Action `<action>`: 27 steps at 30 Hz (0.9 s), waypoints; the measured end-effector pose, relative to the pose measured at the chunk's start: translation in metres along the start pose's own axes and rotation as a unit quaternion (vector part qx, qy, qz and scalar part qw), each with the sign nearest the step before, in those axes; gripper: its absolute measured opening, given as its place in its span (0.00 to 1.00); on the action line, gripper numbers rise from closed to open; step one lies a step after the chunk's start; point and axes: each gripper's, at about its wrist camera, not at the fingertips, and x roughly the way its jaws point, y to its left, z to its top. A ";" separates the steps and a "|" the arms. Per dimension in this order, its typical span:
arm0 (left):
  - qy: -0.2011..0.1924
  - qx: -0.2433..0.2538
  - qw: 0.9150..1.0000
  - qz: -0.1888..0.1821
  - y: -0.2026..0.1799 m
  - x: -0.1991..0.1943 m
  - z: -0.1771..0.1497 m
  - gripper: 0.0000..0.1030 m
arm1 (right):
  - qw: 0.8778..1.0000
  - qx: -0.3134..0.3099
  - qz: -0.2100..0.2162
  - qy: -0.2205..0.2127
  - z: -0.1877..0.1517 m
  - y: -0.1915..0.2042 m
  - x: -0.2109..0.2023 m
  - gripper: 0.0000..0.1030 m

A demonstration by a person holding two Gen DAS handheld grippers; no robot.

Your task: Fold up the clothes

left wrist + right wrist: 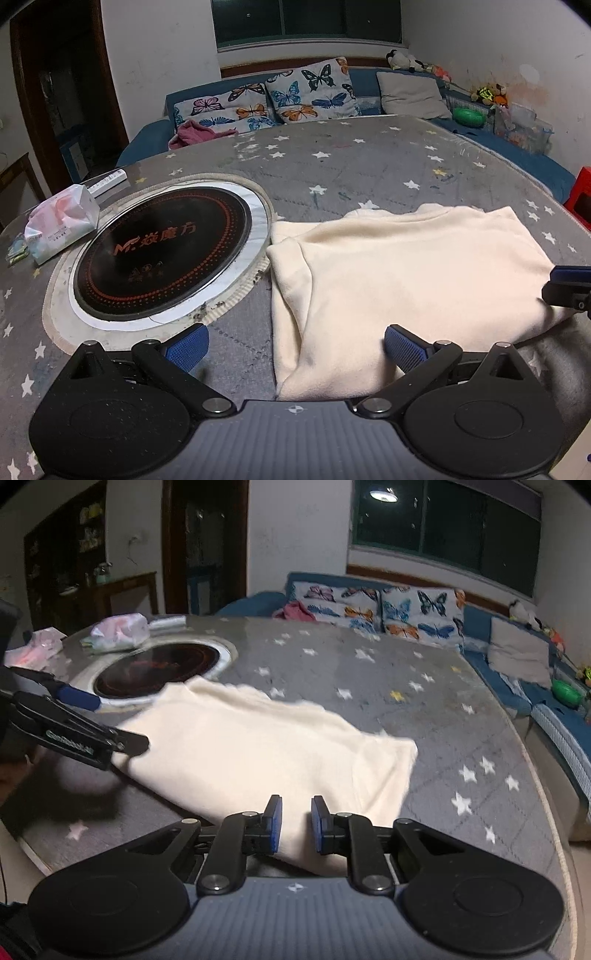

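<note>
A round table takes up most of both views, covered in a grey quilted cloth printed with white stars and a few yellow ones, marked with stains and scuffs. Set into the table is a black round cooktop with rings of orange dots and orange lettering, framed by a pale ring. Beside it lie a soft pack of tissues and a white remote.

A cream garment lies folded flat on the cloth, just beside the cooktop, its near edge close to the table rim.

The left gripper hovers over the garment's near left corner with its blue-padded fingers spread wide and nothing between them. The right gripper sits at the garment's near edge; its fingers are drawn close together with a narrow gap, cream fabric showing between them, but whether the pads press on the cloth cannot be told.

Behind the table runs a blue sofa with butterfly cushions, a plain grey cushion and a pink cloth. Stuffed toys sit on its back ledge, and a green round thing lies farther along. Above is a dark window; the white walls are scuffed. A dark wooden doorway and a shelf unit stand at the left.
</note>
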 end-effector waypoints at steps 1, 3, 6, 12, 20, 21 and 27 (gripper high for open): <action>-0.001 -0.001 1.000 0.000 0.000 0.000 0.001 1.00 | 1.000 -0.003 0.006 -0.004 0.002 0.003 0.000 0.15; 0.000 0.000 1.000 0.001 0.000 0.001 0.000 1.00 | 1.000 -0.009 0.017 -0.005 0.003 0.009 0.002 0.15; 0.005 0.002 1.000 0.002 0.000 0.004 -0.001 1.00 | 0.999 -0.017 0.030 0.006 0.001 0.017 0.012 0.15; 0.008 -0.001 1.000 0.001 0.000 0.005 -0.001 1.00 | 0.999 -0.020 0.030 0.014 0.001 0.020 0.012 0.16; 0.013 -0.012 1.000 -0.002 0.004 0.005 -0.001 1.00 | 0.999 -0.032 0.035 0.013 0.003 0.028 0.010 0.37; 0.015 -0.014 1.000 -0.002 0.004 0.005 -0.001 1.00 | 0.999 -0.035 0.036 0.012 0.004 0.030 0.010 0.39; 0.014 -0.024 1.000 -0.002 0.008 0.004 0.000 1.00 | 0.996 -0.067 0.053 0.012 0.009 0.045 0.011 0.46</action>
